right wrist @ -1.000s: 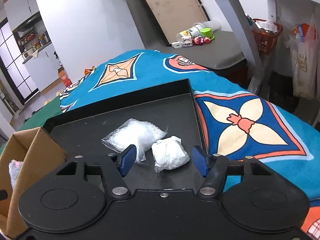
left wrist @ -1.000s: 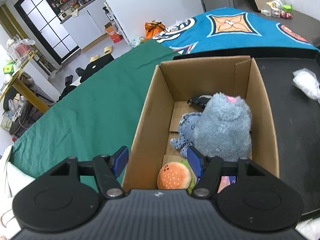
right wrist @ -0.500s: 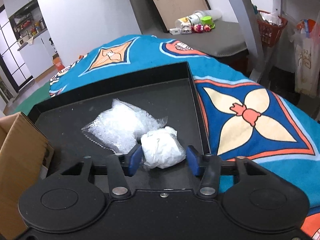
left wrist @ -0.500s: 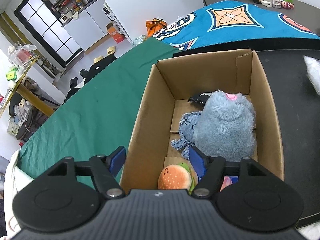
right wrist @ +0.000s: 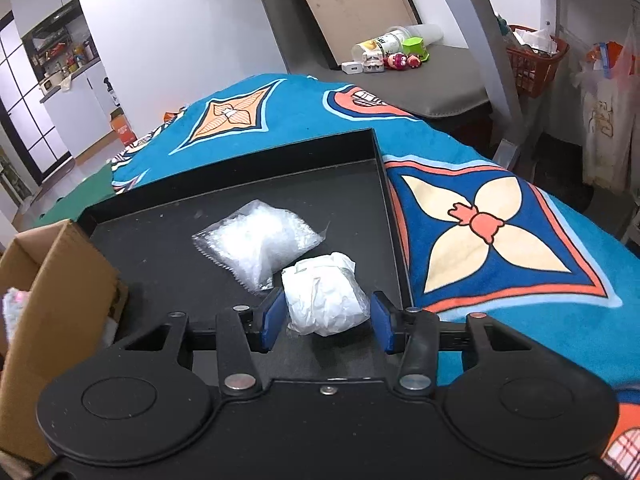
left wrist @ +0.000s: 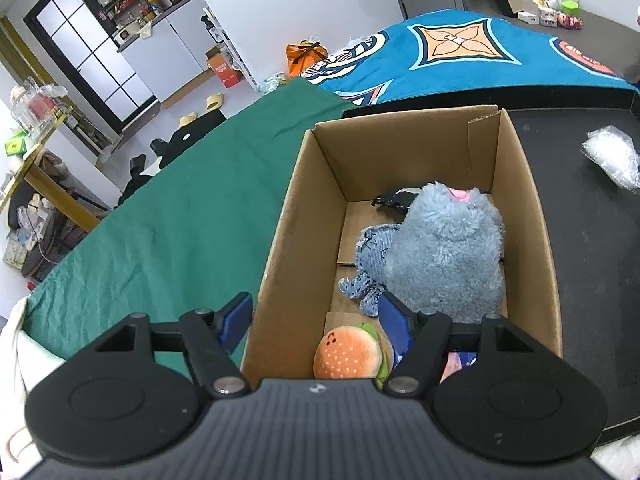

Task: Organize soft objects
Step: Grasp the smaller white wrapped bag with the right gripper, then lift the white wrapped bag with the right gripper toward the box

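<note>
The near end of the cardboard box (left wrist: 280, 216) was hidden behind the body of the left gripper (left wrist: 316, 312), so only the upper part of the burger toy (left wrist: 346, 354) showed. A dark item (left wrist: 394, 200) at the far end of the box was too small to identify. In the right wrist view the box (right wrist: 60, 288) was cut off at the left edge.

The left gripper stood wide apart and held nothing. One finger was outside the box's left wall, over the green cloth (left wrist: 160, 216); the other was inside the box, just beside the grey plush toy (left wrist: 448, 252). A blue knitted toy (left wrist: 370, 264) lay against the plush toy.

The right gripper (right wrist: 326, 322) was partly closed, with its blue pads (right wrist: 272, 318) on either side of a crumpled white bundle (right wrist: 326, 300) on the black tray (right wrist: 376, 148). Contact between pads and bundle could not be confirmed; small gaps appeared on both sides. A clear bag (right wrist: 256, 240) lay just beyond the bundle, touching it. The tray rested on a patterned blue blanket (right wrist: 480, 232).
</note>
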Available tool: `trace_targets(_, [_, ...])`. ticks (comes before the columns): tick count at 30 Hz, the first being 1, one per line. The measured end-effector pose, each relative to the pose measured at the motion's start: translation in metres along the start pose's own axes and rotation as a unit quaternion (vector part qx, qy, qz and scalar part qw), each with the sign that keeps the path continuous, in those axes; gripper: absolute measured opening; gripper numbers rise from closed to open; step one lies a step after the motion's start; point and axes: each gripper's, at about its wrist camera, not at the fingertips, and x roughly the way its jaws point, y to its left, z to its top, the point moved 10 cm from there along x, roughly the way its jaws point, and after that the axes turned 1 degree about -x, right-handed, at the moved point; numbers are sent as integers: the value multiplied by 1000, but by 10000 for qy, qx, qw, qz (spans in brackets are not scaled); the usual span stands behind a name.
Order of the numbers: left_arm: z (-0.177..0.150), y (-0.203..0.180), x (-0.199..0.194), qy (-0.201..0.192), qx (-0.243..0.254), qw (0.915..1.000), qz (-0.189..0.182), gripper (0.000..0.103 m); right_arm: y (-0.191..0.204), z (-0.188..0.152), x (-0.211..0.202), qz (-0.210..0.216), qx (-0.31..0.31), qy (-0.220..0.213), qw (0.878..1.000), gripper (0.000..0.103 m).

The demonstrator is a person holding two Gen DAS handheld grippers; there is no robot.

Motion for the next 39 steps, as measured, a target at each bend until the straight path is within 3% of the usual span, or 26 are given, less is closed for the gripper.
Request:
trace_targets(22, [-3,23,-12,-187,-428,9982,-366,68,40,5,-65,173,52,-269,9995,45])
trace_targets(39, [-6,34,-15,-377,-717,9934,-808,68,102,17,-92,324,-401,-380,9979,45])
